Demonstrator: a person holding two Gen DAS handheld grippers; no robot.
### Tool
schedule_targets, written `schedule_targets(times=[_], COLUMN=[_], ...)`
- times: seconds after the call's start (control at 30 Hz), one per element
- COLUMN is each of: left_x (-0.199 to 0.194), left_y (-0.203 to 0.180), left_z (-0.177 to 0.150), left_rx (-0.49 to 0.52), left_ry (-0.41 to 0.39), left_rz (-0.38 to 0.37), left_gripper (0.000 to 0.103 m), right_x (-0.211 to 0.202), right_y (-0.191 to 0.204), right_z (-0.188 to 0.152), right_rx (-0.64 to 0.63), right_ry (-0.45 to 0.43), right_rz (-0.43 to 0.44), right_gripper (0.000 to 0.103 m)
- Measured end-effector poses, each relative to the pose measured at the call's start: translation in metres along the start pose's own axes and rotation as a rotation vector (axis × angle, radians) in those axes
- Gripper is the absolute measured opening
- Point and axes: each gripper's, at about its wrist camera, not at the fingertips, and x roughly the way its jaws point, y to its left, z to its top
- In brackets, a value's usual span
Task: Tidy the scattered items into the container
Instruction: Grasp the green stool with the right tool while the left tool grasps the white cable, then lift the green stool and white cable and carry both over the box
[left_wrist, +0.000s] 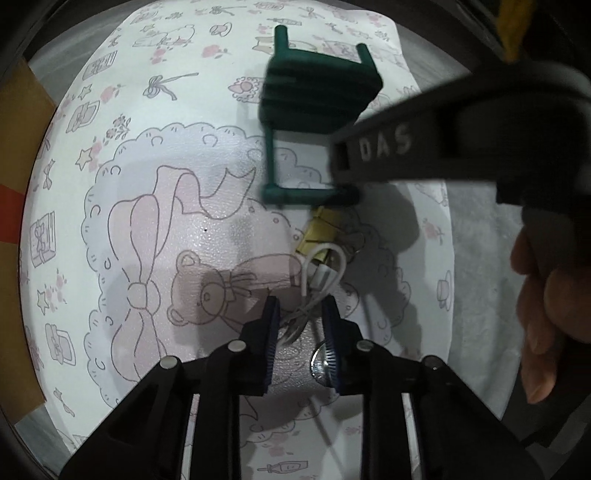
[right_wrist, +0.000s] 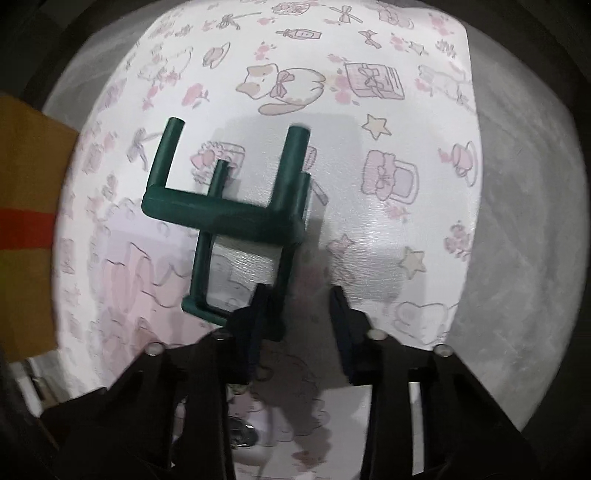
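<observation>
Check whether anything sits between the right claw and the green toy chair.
Nothing visible does. The right claw is open, and the green toy chair lies on the patterned mat with its frame right at the claw's left finger.

Matt green plastic chair (right_wrist: 221, 218), pebbled mat (right_wrist: 388, 229)

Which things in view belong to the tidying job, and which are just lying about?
Job: green toy chair, white cable, yellow block, silver disc, cardboard box (probably the container).
Just there: patterned mat, grey cloth under it.
</observation>
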Motion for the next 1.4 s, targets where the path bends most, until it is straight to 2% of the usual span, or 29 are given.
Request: schedule_targets(times=[0.03, 0.1, 0.77, 0.93, 1.17, 1.27, 1.4], left_x=[0.000, 0.001, -0.027, -0.048, -0.098, -0.110, -0.144], left_y=[0.000, 0.004, 0.015, 0.025, 0.030, 0.034, 0.049], left_z=[0.000, 0.000, 0.001, 0.005, 0.016, 0.011, -0.003], left_rx=[0.000, -0.025, -0.044, -0.058, -0.076, -0.092, -0.104], left_ry=[0.005, 0.013, -0.020, -0.043, -0.082, -0.106, -0.141], left_rz=[-0.004, -0.029, -0.039, -0.039, -0.031, -0.036, -0.029], left_gripper=[0.011, 0.011, 0.010, 0.010, 0.010, 0.010, 0.010], right_x=[0.000, 0.000, -0.019, -0.032, -0.057, -0.071, -0.102], right_y=[-0.001, -0.007, -0.013, -0.007, 0.011, 0.024, 0.037], right_z=[0.000, 0.000, -0.012, -0.024, -0.045, -0.058, -0.080], right_rx=[0.000, 0.029, 0.091, 0.103, 0.136, 0.149, 0.166], right_ry=[0.001, 0.000, -0.026, -0.033, -0.039, -0.050, -0.071], right_rz=[-0.024, -0.003, 0.044, 0.051, 0.064, 0.067, 0.075], right_gripper=[0.015, 0.010, 0.007, 0.007, 0.006, 0.006, 0.006])
